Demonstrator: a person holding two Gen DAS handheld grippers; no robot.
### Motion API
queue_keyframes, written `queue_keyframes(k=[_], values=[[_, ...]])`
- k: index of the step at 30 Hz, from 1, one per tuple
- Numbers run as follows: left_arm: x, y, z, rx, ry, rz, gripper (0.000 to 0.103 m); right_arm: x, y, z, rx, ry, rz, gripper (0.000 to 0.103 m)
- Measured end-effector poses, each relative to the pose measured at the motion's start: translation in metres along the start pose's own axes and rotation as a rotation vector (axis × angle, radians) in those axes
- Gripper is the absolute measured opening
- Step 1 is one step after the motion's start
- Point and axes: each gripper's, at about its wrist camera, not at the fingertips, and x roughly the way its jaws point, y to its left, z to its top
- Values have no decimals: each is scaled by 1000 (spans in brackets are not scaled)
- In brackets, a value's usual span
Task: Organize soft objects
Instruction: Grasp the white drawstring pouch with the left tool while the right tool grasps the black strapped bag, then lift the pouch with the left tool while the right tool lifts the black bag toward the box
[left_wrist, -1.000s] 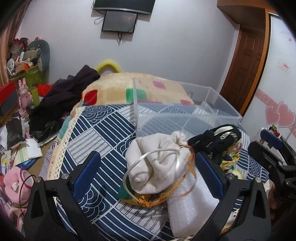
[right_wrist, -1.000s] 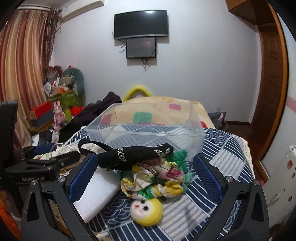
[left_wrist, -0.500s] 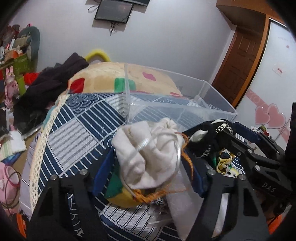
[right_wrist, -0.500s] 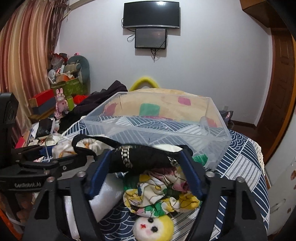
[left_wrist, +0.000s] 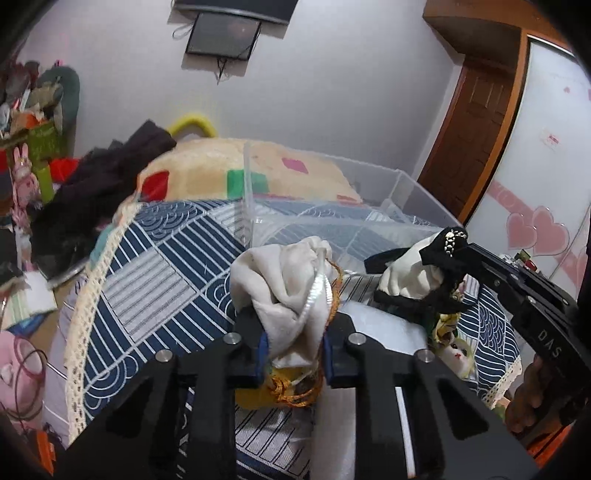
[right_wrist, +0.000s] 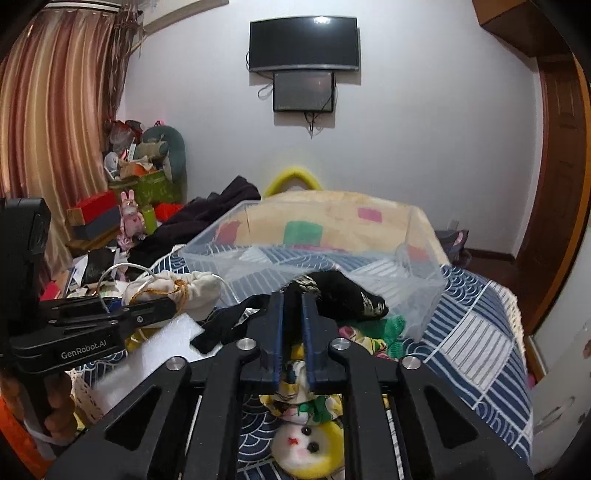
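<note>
Black plastic left gripper (left_wrist: 293, 341) and right gripper (right_wrist: 293, 332), blue-padded fingers (right_wrist: 276, 332), silver screws (right_wrist: 243, 344) behind them, white "GenRobot.AI" and "DAS" lettering on the sides.

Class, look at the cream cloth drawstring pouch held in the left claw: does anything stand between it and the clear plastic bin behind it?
Nothing visible does. The cream cloth drawstring pouch sits clamped in the left claw, and the clear plastic bin stands directly beyond it with its near wall unobstructed.

Left gripper (left_wrist: 293, 345) jaws clamped on cream drawstring pouch (left_wrist: 286, 291), clear plastic bin (left_wrist: 369, 218) just behind
</note>
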Motion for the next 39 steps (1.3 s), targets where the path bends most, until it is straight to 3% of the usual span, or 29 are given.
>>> queue_keyframes(k=[7, 11, 13, 14, 15, 17, 22, 23, 24, 29, 37, 38, 39], values=[[-28, -9, 5, 35, -77, 10, 19, -21, -2, 6, 2, -72, -23, 6], [-44, -11, 8, 39, -115, 10, 19, -21, -8, 8, 30, -59, -10, 9], [-49, -14, 8, 43, -131, 17, 19, -15, -10, 8, 53, -27, -2, 39], [-51, -14, 8, 45, -136, 19, 19, -12, -11, 7, 66, -24, 2, 73], [-54, -14, 8, 44, -141, 21, 19, -12, -10, 4, 70, -35, 3, 86], [-57, -15, 9, 44, -148, 21, 19, -10, -7, 1, 57, -45, -23, 86], [-61, -15, 7, 42, -156, 15, 19, 30, 1, 2, 16, 49, -57, 84], [-62, -15, 7, 43, -155, 14, 19, 32, 1, 1, 14, 61, -61, 71], [-62, -16, 7, 46, -158, 19, 19, 36, 1, -1, 10, 76, -54, 48], [-66, -15, 8, 47, -173, 22, 19, 28, -4, -6, 24, 79, -23, 5], [-71, -16, 21, 42, -195, 12, 19, -4, -12, 5, 37, 7, -21, 5], [-72, -17, 24, 49, -205, 18, 19, -2, -14, 7, 45, 19, -18, 12], [-72, -19, 27, 54, -212, 21, 19, 1, -16, 7, 59, 37, -21, 38]])
